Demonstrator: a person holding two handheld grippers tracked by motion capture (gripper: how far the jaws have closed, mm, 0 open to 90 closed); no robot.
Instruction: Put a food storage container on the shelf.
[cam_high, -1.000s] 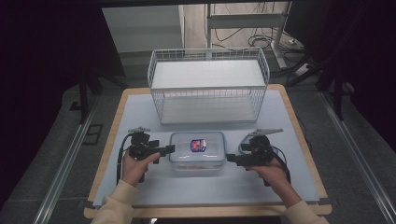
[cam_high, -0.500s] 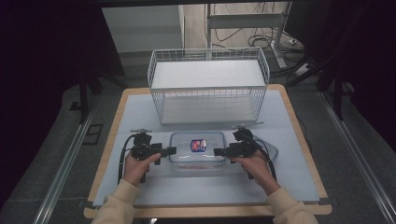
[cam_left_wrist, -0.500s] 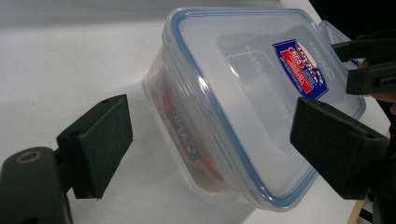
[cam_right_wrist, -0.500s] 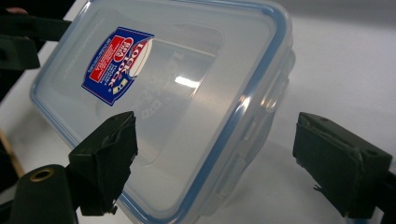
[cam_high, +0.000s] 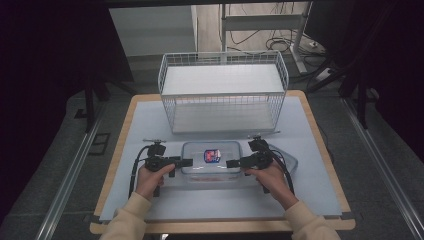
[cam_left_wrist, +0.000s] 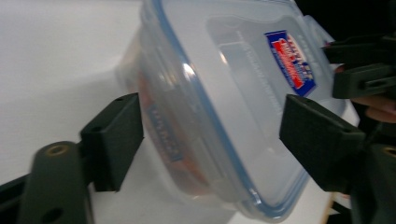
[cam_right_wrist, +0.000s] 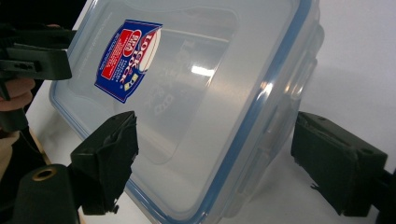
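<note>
Container, clear plastic with a blue-sealed lid and a red-and-blue label, lies flat near the front edge of the surface, about midway between its left and right edges, in front of the white wire basket. My left claw is at its left end and my right claw at its right end. In the left gripper view the left claw's jaws straddle the end of the container with gaps on both sides; they have just been closing, but the pads do not press yet. In the right gripper view the right claw is also open, its jaws standing either side of the other end.

To do this well, I judge both claws should close evenly on the rim under the lid, level with each other, so the container lifts without tilting or slipping.

What is inside is hard to make out: something orange-red shows through the wall. The label's print is too small to read.
</note>
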